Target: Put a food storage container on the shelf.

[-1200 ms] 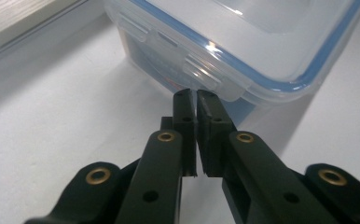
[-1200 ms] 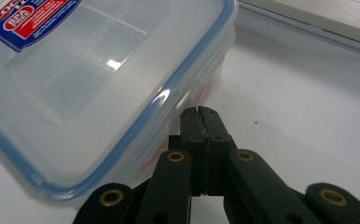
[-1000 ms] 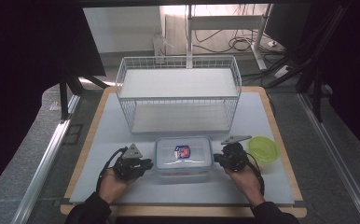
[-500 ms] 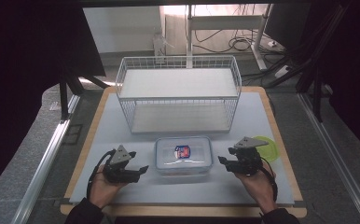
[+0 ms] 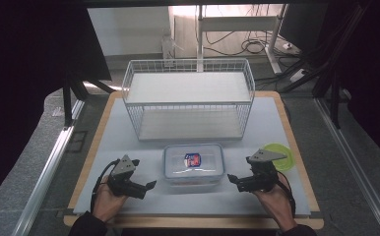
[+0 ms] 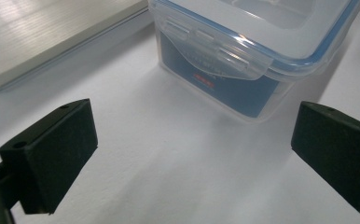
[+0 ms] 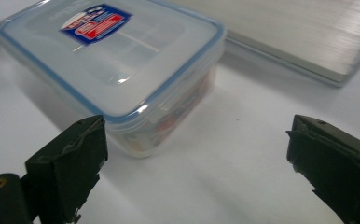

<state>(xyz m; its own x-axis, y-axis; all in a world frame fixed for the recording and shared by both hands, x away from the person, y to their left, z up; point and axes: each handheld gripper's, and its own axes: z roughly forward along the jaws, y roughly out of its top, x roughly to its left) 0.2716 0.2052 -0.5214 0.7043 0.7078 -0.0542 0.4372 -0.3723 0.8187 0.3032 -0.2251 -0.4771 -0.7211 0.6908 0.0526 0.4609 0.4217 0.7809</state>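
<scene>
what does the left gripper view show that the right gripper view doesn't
Left gripper view: the closed side latch of the plastic box, seen from the side, with a blue label behind the clear wall.

Right gripper view: the box lid from above, with its red and blue sticker.

Both: the same blue-rimmed box standing on the white table, a pale flat board behind it, and each gripper's own black jaws wide open with nothing between them, having just opened.
</scene>
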